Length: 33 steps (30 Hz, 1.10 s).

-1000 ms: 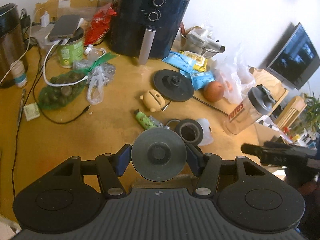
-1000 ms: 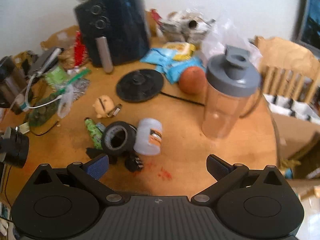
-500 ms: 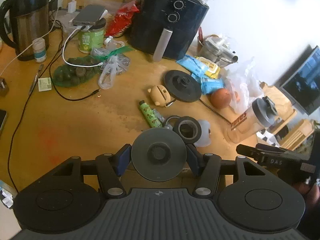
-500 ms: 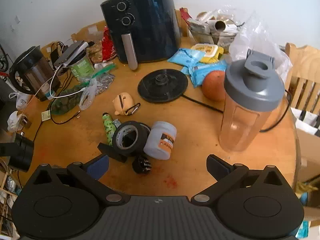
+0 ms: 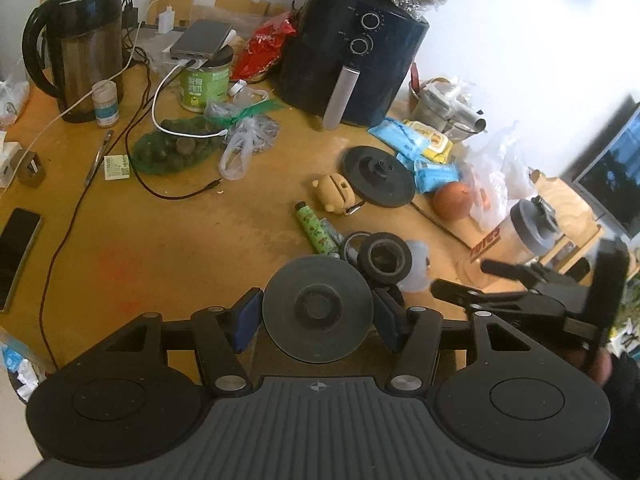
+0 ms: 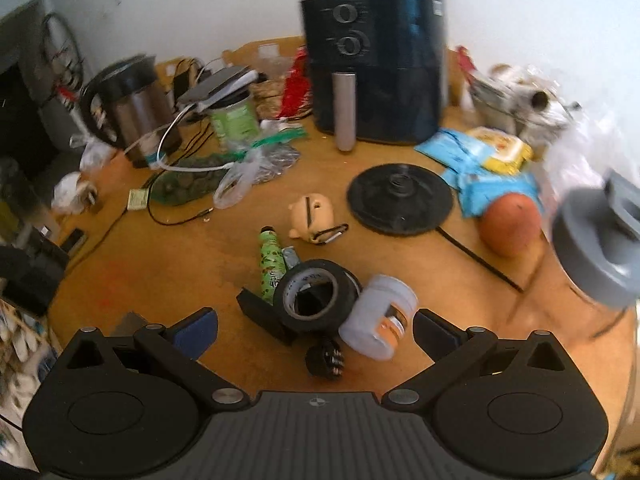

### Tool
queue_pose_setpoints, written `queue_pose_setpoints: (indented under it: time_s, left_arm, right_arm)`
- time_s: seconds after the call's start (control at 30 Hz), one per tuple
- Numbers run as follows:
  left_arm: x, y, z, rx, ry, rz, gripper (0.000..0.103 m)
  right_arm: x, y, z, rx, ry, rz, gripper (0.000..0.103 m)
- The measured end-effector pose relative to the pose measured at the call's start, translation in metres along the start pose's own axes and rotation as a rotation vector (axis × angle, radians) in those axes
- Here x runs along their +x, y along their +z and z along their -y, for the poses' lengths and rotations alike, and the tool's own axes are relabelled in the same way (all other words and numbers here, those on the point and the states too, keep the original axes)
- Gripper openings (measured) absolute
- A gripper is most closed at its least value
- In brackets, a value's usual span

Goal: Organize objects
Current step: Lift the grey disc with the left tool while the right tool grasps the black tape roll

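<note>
Between the two blue pads of the left gripper (image 5: 318,312), a round dark disc (image 5: 318,307) is clamped at its edges, held above the near edge of the wooden table (image 5: 160,240). The right gripper (image 6: 316,326) hangs over the same near edge with its fingers spread wide and nothing between them. Just beyond those open fingers lies a roll of black tape (image 6: 316,294), leaning on a flat black piece and touching a white bottle (image 6: 378,328) that lies on its side; a small black ribbed knob (image 6: 325,362) sits just in front of them. A green tube (image 6: 270,262) lies beside the tape, and a tan pig-shaped case (image 6: 310,218) rests a little farther in. Toward the middle of the table sits a black round kettle base (image 6: 400,204) with its cord running to the right edge, near an orange fruit (image 6: 510,224) and blue packets (image 6: 480,176). A shaker bottle with a grey lid (image 6: 596,244) stands at the right edge, blurred. Along the far edge stand a black air fryer (image 5: 352,60), a green-labelled jar (image 5: 204,86) with a phone on top, and a dark kettle (image 5: 78,44) in the far left corner.
</note>
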<state>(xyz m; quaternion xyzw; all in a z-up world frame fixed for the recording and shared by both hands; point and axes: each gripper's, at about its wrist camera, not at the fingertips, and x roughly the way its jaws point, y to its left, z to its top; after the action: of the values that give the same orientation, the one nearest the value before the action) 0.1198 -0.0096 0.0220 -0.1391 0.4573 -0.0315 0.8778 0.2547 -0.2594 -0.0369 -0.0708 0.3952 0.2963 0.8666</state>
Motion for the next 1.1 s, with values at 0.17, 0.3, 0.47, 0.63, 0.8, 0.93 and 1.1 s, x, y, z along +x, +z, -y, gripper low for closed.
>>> queue_pose_setpoints:
  time_s: [0.17, 0.3, 0.47, 0.63, 0.8, 0.93, 1.1]
  left_arm:
    - [0.002, -0.001, -0.009, 0.011, -0.01, -0.026, 0.058]
    - [0.004, 0.001, -0.02, 0.018, -0.013, -0.044, 0.058]
    - [0.009, 0.006, -0.034, 0.01, -0.021, -0.06, 0.058]
    - [0.014, 0.011, -0.041, 0.005, -0.034, -0.068, 0.058]
    - [0.02, 0.011, -0.046, 0.002, -0.046, -0.086, 0.058]
    - [0.024, 0.01, -0.046, 0.002, -0.059, -0.101, 0.058]
    - [0.029, 0.01, -0.041, 0.015, -0.073, -0.108, 0.058]
  right_arm:
    - [0.028, 0.003, -0.017, -0.132, -0.04, -0.011, 0.102]
    - [0.053, 0.006, -0.026, -0.212, -0.065, -0.044, 0.097]
    - [0.086, 0.01, -0.033, -0.263, -0.086, -0.105, 0.094]
    - [0.109, 0.01, -0.039, -0.301, -0.136, -0.158, 0.084]
    - [0.111, 0.008, -0.04, -0.307, -0.139, -0.166, 0.075]
    - [0.1, 0.009, -0.038, -0.292, -0.134, -0.136, 0.075]
    - [0.072, 0.019, -0.031, -0.222, -0.106, -0.087, 0.075]
